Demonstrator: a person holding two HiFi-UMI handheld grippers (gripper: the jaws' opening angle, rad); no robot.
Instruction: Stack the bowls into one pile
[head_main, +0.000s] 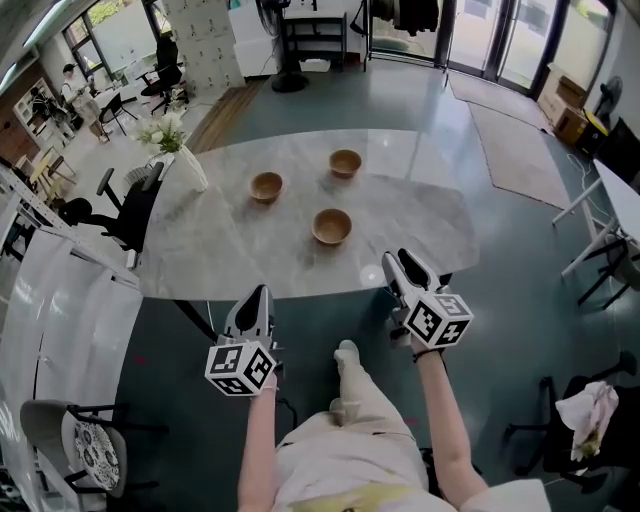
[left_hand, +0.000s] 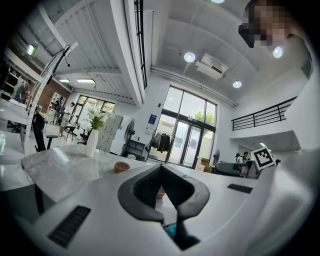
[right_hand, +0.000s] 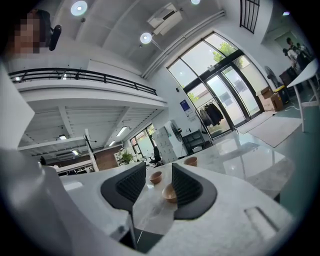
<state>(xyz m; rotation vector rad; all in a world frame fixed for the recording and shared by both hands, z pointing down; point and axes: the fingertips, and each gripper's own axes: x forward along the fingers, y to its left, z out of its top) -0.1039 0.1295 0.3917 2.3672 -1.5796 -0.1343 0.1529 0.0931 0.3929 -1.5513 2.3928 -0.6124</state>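
Observation:
Three wooden bowls stand apart on the marble table (head_main: 420, 215): one at the left (head_main: 266, 186), one at the back (head_main: 345, 162), one nearest me (head_main: 332, 226). Both grippers hover level in front of the table's near edge, short of the bowls and holding nothing. The left gripper (head_main: 256, 293) has its fingertips together (left_hand: 161, 167); one bowl (left_hand: 121, 166) shows to its left. The right gripper (head_main: 403, 262) stands open (right_hand: 159, 167). Through its gap I see the near bowl (right_hand: 169, 194) and the left bowl (right_hand: 156, 176). The back bowl (right_hand: 190, 161) lies to the right.
A white vase with flowers (head_main: 178, 150) stands at the table's left end. Beside that end is a black office chair (head_main: 120, 210). Another chair (head_main: 85, 445) is at my lower left, and a chair with a cloth on it (head_main: 590, 415) at my right. My leg and foot (head_main: 347, 365) are below.

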